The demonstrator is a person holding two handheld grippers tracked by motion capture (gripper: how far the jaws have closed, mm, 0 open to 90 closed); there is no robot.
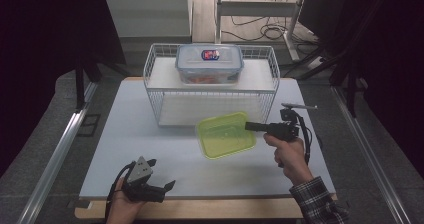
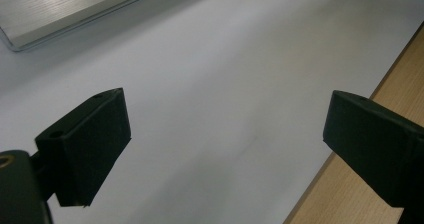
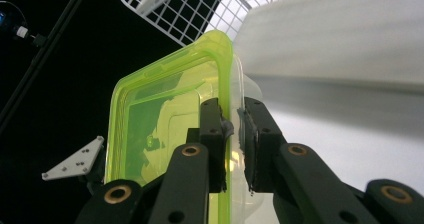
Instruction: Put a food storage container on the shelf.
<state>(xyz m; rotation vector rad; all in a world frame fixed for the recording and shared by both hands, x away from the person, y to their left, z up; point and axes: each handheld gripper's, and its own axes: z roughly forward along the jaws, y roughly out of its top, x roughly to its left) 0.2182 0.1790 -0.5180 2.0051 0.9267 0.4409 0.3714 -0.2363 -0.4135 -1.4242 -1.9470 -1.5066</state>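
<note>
A clear container with a lime-green lid (image 1: pixel 226 135) hangs tilted above the white table, in front of the wire rack. My right gripper (image 1: pixel 251 126) is shut on its right edge; in the right gripper view the two pads (image 3: pixel 218 134) clamp the green rim (image 3: pixel 226 64) and the clear wall. My left gripper (image 1: pixel 161 174) rests open near the table's front left edge, its jaws (image 2: pixel 85 144) spread wide over bare white tabletop with nothing between them.
A white wire rack (image 1: pixel 212 86) stands at the back middle, with a clear lidded box (image 1: pixel 209 63) holding orange contents on its top shelf. The wooden table edge (image 2: pixel 360 204) runs just in front of the left gripper. Metal rails flank the table (image 1: pixel 150 149).
</note>
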